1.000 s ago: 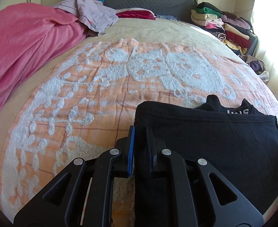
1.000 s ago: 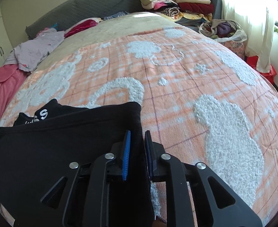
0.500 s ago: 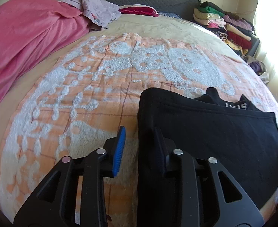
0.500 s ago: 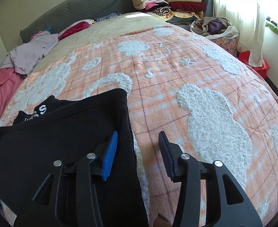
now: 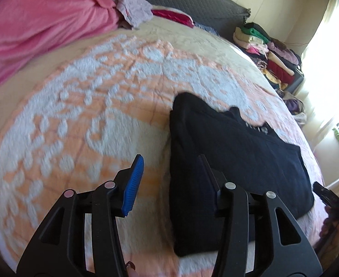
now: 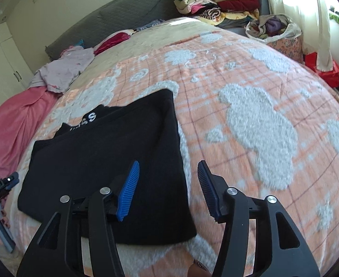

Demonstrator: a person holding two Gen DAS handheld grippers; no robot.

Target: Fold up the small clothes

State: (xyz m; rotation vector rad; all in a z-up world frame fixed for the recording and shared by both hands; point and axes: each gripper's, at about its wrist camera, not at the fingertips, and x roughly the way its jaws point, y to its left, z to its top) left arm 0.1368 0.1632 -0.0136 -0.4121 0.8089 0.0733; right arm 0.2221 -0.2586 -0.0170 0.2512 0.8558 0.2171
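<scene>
A black folded garment (image 5: 234,161) with white lettering lies flat on the orange-and-white bedspread (image 5: 88,120). My left gripper (image 5: 170,175) hangs over the garment's left edge with its jaws opening; the edge runs between them, but the pads do not press on it. My right gripper (image 6: 168,187) straddles the right edge of the black garment (image 6: 104,152), its jaws also opening and not touching the cloth. Each view catches the other gripper in a hand at its margin, small and partly cut off.
A pink blanket (image 5: 31,27) and a lilac garment (image 5: 132,4) lie at the bed's far left. A stack of folded clothes (image 6: 218,2) and a bag of clothes (image 6: 271,27) stand beyond the far right corner. A red box (image 6: 326,69) sits by the curtain.
Both grippers were shut on the black garment's side edges; both have let go, opened and drawn back. The left view has rolled and tilted.
</scene>
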